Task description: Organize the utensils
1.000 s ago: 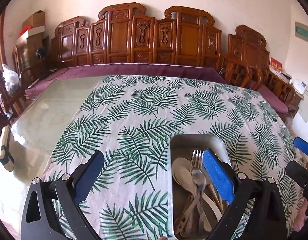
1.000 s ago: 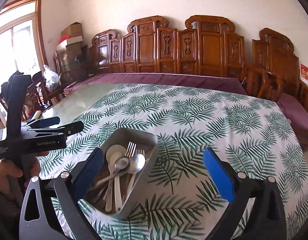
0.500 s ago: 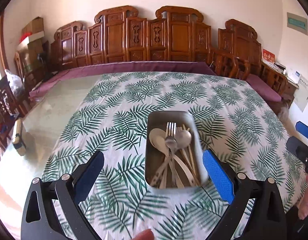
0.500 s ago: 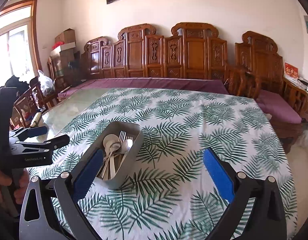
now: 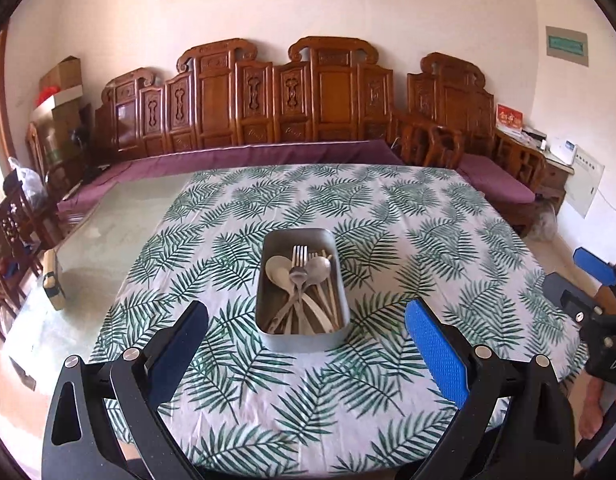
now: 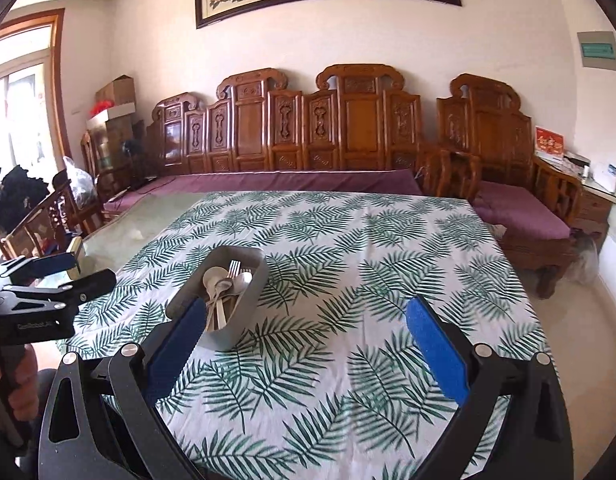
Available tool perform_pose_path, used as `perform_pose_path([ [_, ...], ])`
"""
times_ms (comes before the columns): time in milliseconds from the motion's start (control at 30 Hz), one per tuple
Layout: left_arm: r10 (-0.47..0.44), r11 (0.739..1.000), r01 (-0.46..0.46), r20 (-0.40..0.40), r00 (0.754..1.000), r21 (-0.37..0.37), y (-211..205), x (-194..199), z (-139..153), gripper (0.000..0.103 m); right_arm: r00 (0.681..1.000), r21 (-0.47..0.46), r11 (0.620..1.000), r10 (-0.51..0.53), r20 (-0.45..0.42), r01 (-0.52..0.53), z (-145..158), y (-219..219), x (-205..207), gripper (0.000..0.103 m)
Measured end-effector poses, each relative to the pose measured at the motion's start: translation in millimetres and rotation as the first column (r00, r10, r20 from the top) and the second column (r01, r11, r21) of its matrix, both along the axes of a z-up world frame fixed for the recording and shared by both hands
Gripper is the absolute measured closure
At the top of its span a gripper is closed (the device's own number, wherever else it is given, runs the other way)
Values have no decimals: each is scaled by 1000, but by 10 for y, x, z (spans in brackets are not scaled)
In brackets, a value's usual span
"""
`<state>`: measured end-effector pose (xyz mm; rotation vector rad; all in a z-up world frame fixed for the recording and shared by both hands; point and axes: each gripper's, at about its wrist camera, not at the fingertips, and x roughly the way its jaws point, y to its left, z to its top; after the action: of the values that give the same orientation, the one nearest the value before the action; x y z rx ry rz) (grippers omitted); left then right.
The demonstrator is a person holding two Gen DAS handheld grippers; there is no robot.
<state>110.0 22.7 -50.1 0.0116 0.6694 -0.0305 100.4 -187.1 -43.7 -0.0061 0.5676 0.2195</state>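
Note:
A grey metal tray (image 5: 267, 280) sits on the leaf-print tablecloth, also in the right wrist view (image 6: 251, 292). It holds spoons (image 5: 279, 270), forks (image 5: 299, 254) and chopsticks (image 5: 328, 296) in a pile. My left gripper (image 5: 305, 344) is open and empty, back from the tray's near end. My right gripper (image 6: 303, 332) is open and empty, to the right of the tray, above the cloth. Each gripper shows at the edge of the other's view.
The leaf-print tablecloth (image 5: 408, 232) covers most of the table; bare glass top (image 5: 107, 240) lies at the left. A carved wooden bench (image 5: 308, 96) with purple cushions stands behind. Wooden chairs (image 6: 47, 220) are at the far left.
Both grippers have pulled back and up from the tray, which now looks smaller and farther away. Both stay open and empty.

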Motion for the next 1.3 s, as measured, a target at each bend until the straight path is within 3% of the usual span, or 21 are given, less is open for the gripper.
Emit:
perform_pose_path([
  [733, -27, 999, 30, 186, 982, -13, -297, -616, 876, 8, 980, 44, 998, -62, 188, 54, 851, -211, -637, 3],
  [1300, -21, 999, 27, 222, 975, -21, -319, -764, 988, 8, 974, 54, 996, -79, 214, 69, 937, -259, -726, 3],
])
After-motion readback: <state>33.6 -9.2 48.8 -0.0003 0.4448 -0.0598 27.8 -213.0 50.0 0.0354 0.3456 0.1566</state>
